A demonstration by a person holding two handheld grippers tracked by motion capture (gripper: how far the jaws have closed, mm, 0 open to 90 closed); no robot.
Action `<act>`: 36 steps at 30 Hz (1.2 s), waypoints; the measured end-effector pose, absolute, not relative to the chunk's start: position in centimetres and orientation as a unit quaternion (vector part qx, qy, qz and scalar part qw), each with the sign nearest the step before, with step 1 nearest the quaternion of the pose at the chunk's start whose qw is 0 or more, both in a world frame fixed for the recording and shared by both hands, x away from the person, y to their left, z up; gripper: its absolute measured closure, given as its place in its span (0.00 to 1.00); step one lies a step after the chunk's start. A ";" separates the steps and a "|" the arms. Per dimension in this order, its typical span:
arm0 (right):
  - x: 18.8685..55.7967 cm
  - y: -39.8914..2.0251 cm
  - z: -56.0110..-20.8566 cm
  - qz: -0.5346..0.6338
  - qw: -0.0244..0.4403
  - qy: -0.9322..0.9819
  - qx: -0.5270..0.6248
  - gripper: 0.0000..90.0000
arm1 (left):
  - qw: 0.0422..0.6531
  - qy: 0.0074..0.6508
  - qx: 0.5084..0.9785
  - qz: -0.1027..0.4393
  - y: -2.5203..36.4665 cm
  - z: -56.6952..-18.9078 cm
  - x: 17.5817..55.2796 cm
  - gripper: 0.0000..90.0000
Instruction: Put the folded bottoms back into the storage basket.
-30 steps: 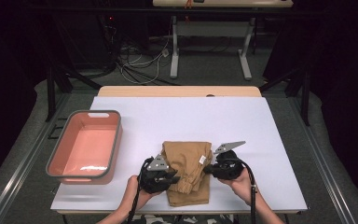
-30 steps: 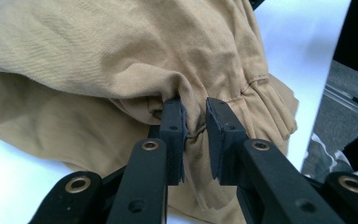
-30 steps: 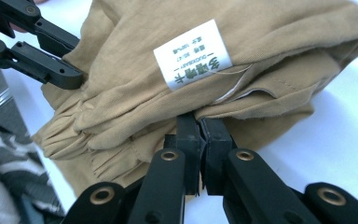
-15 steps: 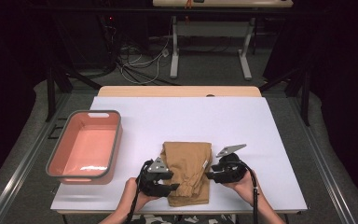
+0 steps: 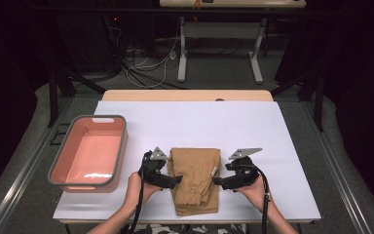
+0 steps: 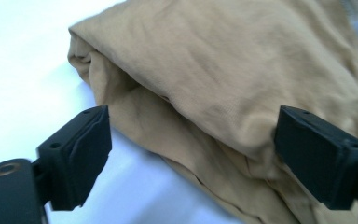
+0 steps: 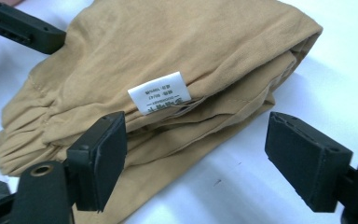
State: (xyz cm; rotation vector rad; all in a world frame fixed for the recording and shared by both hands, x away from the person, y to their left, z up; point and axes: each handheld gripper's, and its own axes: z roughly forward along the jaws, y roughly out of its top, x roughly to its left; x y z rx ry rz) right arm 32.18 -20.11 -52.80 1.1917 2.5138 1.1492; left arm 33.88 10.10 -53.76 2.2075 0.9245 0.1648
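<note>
A folded tan garment (image 5: 195, 179) lies flat near the table's front edge. My left gripper (image 5: 177, 180) is at its left side, and its jaws have just been opening. In the left gripper view the cloth's folded edge (image 6: 205, 107) lies between the parted pads of this gripper (image 6: 196, 128), and neither pad presses on it. My right gripper (image 5: 215, 181) is at the garment's right side and has also just been opening. In the right gripper view its jaws (image 7: 200, 135) stand wide around the layered edge, just below a white care label (image 7: 159, 93).
A pink tray (image 5: 58, 170) with a grey rim stands at the table's left. The white tabletop (image 5: 199, 122) stretches bare behind the garment. A wooden strip (image 5: 185, 95) marks the far edge. The left gripper's jaw (image 7: 23, 28) shows across the garment in the right gripper view.
Both grippers were shut on the garment's sides a second ago; their jaws have opened and let the cloth go. The left hand has shifted slightly. The garment now rests flat.
</note>
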 end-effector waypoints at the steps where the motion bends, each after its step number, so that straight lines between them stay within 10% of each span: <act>1: 32.2 -20.1 -52.8 0.381 0.066 0.833 0.395 0.22 | 0.361 0.360 0.858 0.060 10.0 -54.0 34.0 0.12; 13: 32.4 -19.6 -53.2 0.365 0.081 0.841 0.392 0.18 | 0.335 0.357 0.871 0.051 8.4 -55.4 34.0 0.21; 36: 32.7 -20.1 -53.5 0.366 0.094 0.837 0.395 0.17 | 0.389 0.336 0.857 0.035 7.8 -56.0 33.5 0.87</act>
